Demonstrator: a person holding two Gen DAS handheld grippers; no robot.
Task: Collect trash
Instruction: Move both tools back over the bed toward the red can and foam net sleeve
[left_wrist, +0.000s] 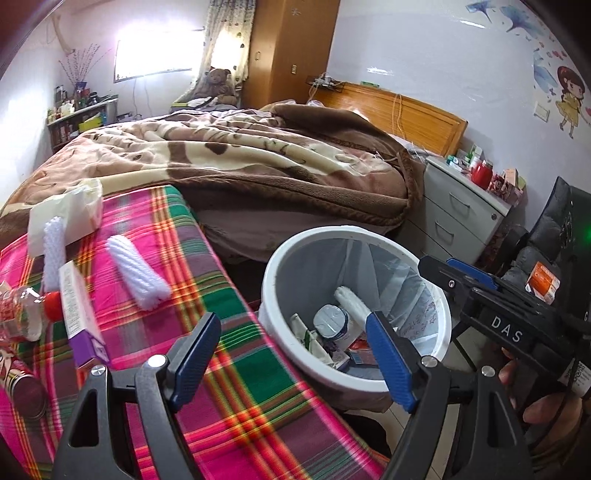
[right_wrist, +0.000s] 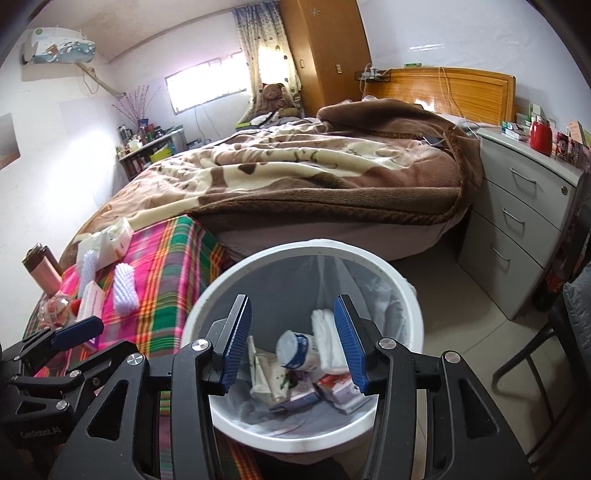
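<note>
A white trash bin (left_wrist: 275, 258) (right_wrist: 207, 295) with a clear liner stands on the floor beside a plaid-covered table (left_wrist: 236, 369). It holds a small bottle (right_wrist: 295, 349), white foam netting (right_wrist: 327, 338) and cartons. My right gripper (right_wrist: 293, 341) is open and empty above the bin; it also shows in the left wrist view (left_wrist: 469, 273). My left gripper (left_wrist: 293, 363) is open and empty over the table edge. On the table lie two white foam nets (left_wrist: 138, 275) (left_wrist: 53, 247), a purple-and-white box (left_wrist: 79, 314), a clear bottle with a red cap (left_wrist: 22, 314), a can (left_wrist: 24, 387) and a white packet (left_wrist: 68, 214).
A bed with a brown blanket (left_wrist: 240, 158) lies behind the table and bin. A grey drawer unit (right_wrist: 528, 221) with a red jar stands at the right. A dark chair (left_wrist: 554, 229) is at the far right. A pink flask (right_wrist: 40, 271) stands at the table's left.
</note>
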